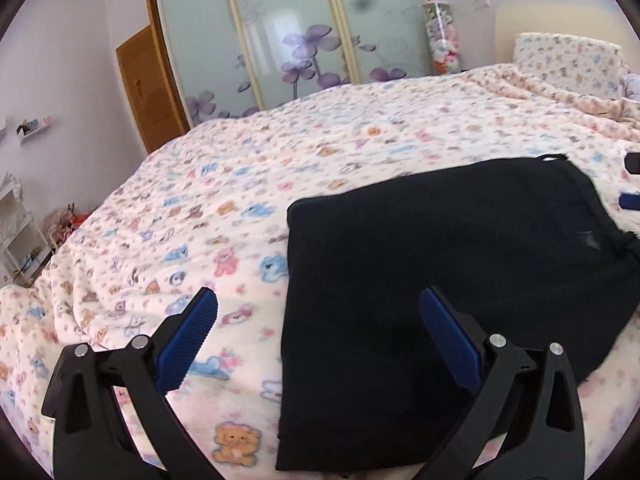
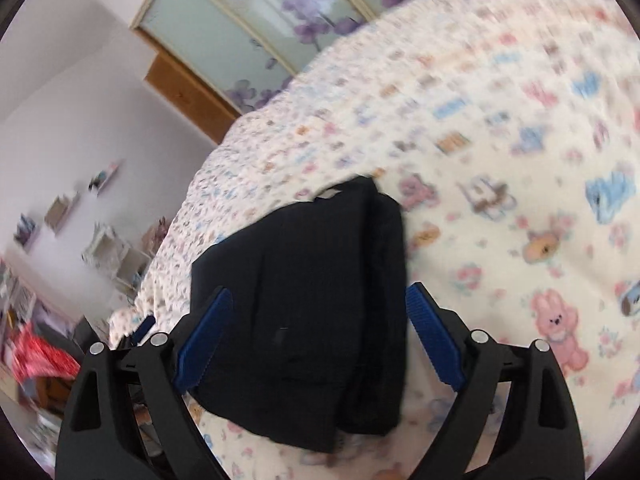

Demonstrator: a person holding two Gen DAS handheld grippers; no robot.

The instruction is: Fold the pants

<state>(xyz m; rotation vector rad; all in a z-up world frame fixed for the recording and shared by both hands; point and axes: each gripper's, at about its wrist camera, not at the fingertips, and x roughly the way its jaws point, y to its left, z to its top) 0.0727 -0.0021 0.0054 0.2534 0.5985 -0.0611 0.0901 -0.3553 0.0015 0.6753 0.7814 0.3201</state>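
Observation:
The black pants (image 1: 448, 280) lie folded in a flat bundle on the bed. My left gripper (image 1: 318, 340) is open and empty, held just above the bundle's near left edge. In the right wrist view the same pants (image 2: 312, 304) lie between the open fingers of my right gripper (image 2: 316, 340), which hovers above them and holds nothing. The right gripper's blue pads (image 1: 630, 200) show at the right edge of the left wrist view, beyond the bundle. The right wrist view is blurred.
The bed carries a cream blanket with cartoon animals (image 1: 240, 184). A patterned pillow (image 1: 568, 60) lies at the head end. Sliding wardrobe doors with purple flowers (image 1: 288, 40) and a wooden door (image 1: 148, 88) stand behind. White shelves (image 1: 16, 232) stand at the left wall.

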